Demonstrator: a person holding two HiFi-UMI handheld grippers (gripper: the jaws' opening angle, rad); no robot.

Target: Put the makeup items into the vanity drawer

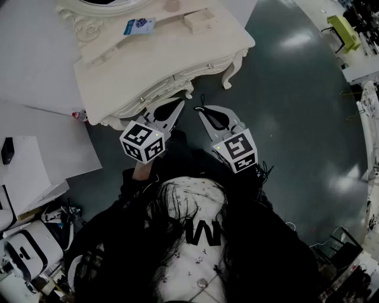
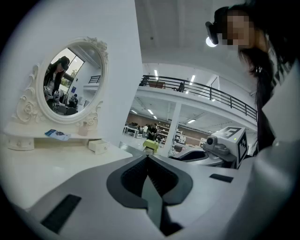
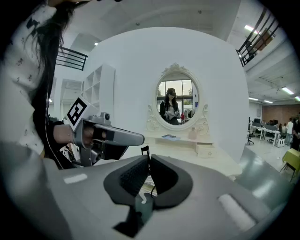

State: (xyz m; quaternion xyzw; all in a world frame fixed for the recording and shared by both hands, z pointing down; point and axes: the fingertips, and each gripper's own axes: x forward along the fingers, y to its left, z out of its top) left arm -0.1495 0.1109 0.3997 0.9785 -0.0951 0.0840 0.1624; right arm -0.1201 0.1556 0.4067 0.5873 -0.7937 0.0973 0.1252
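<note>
The table [image 1: 172, 65] stands ahead of the person, the mirror [image 1: 112, 5] at its back. A flat packet [image 1: 139, 25] lies on the shelf [image 2: 28, 133] under the mirror, a small drawer box [image 1: 198, 21] to its right. The left claw [image 1: 172, 109] and right claw [image 1: 202, 111] hang side by side before the table's front, a thin black item [image 1: 202, 100] at the right claw's tips

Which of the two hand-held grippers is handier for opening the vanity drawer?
Probably the left hand-held gripper: shut and empty, its tip lies beside the vanity front, near a drawer knob. The right hand-held gripper hangs over the floor, pinching a thin black wire.
</note>
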